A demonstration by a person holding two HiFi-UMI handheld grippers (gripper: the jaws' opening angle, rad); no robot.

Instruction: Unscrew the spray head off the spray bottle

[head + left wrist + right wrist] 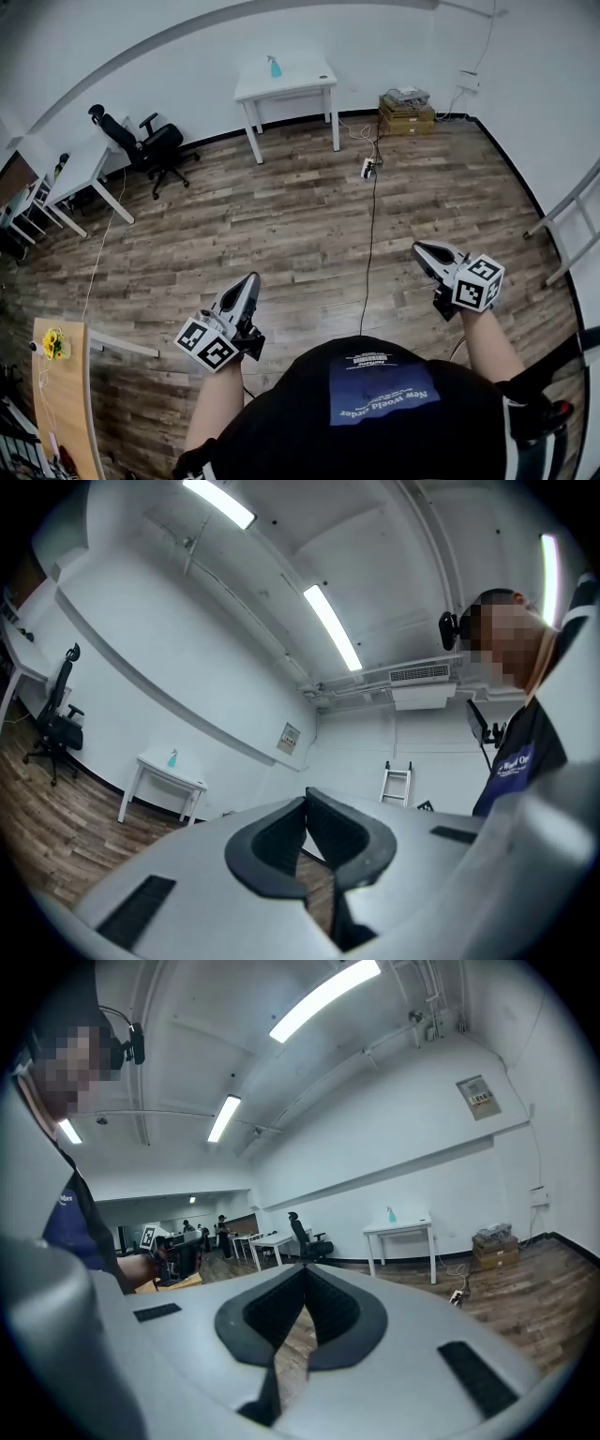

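A small blue spray bottle [275, 66] stands on a white table [300, 82] against the far wall, several steps from me. It also shows as a speck in the left gripper view as the bottle [172, 757] and in the right gripper view as the bottle [391, 1215]. My left gripper [251, 279] is held in front of my body at the lower left, shut and empty. My right gripper [419, 249] is at the lower right, also shut with nothing between its jaws. Both point toward the far table.
A black office chair [145, 145] and white desks [80, 173] stand at the left. Cardboard boxes [406, 112] sit by the wall right of the table. A power strip [367, 168] and its cable [369, 253] lie across the wooden floor. A wooden table with yellow flowers [54, 344] is near my left.
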